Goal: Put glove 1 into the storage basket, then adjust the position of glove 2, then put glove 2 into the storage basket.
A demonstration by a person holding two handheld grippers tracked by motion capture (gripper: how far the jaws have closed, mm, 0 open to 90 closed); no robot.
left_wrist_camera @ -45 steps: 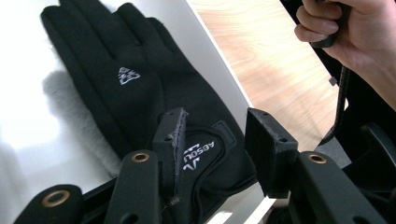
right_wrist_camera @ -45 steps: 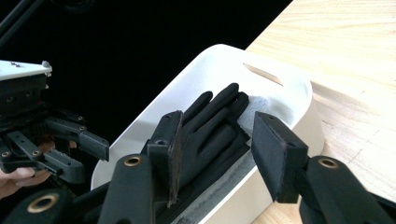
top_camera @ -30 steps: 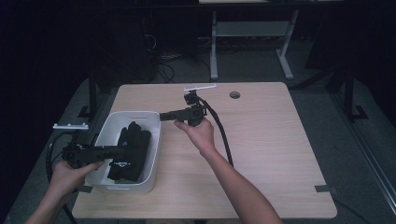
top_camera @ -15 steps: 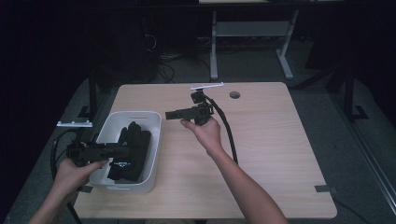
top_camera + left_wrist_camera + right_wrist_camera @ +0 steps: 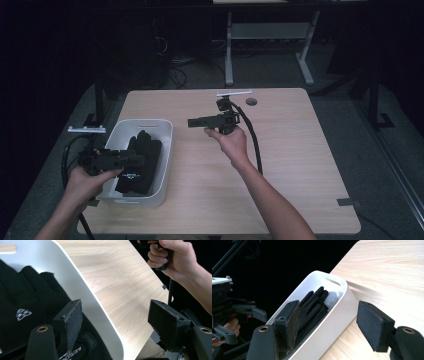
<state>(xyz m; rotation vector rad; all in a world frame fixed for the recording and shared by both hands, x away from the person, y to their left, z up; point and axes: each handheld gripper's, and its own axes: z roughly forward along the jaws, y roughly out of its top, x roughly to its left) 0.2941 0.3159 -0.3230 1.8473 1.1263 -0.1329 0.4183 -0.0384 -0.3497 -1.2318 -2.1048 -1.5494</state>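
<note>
Two grippers are out over the wooden table (image 5: 300, 165) in the high view, and the white bin (image 5: 162, 150) at the table's left side serves as the landmark. Black gloves (image 5: 140, 162) lie piled inside that bin. The left gripper (image 5: 137, 160), held in the left hand (image 5: 87, 180), reaches in over the bin's left wall and hangs just above the gloves; whether it touches them is hard to judge in this dim picture. The right gripper (image 5: 192, 122), held in the right hand (image 5: 232, 142), is off to the right of the bin, clear of it, with its jaws pointing back toward the bin. In the left gripper view, the left gripper (image 5: 120, 322) has its jaws wide apart after just opening, with nothing between the pads; the gloves (image 5: 27, 302) sit below its left jaw, and the bin's white wall (image 5: 82, 290) runs under the gap. The right hand (image 5: 172, 258) shows across the table from the bin. In the right gripper view, the right gripper (image 5: 329, 322) also stands open, its jaws having just widened, empty, and the bin (image 5: 337, 315) with the gloves (image 5: 314, 305) lies ahead of it, well apart.
</note>
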